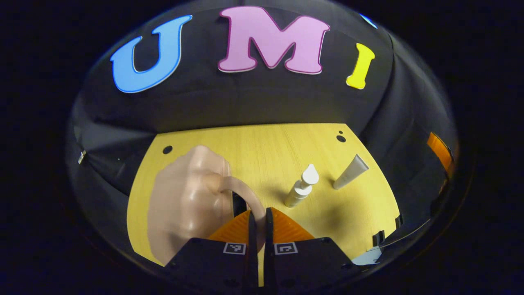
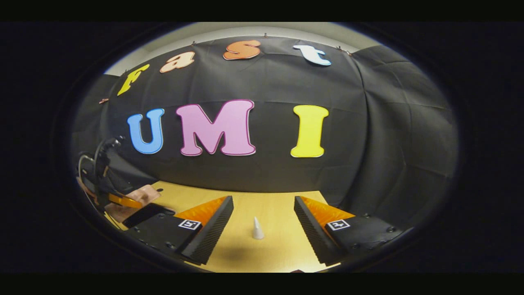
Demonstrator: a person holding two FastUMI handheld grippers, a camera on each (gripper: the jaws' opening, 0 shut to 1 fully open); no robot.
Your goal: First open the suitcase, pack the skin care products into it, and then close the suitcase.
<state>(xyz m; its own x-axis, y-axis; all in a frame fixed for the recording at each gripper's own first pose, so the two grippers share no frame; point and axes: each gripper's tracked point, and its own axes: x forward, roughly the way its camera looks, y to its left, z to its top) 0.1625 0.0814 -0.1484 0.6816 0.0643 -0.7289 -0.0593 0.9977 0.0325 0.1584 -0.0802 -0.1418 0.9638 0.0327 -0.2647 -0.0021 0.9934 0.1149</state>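
Near the table's (image 1: 262, 143) left edge, left hand-held gripper (image 1: 258, 217) clamped on suitcase (image 1: 184, 200) handle; right hand-held gripper (image 2: 262, 221) wide.

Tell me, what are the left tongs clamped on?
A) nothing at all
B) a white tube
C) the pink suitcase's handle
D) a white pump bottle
C: in the left gripper view the left tongs are shut on the curved handle of the pink suitcase, while the pump bottle and tube stand apart on the table.
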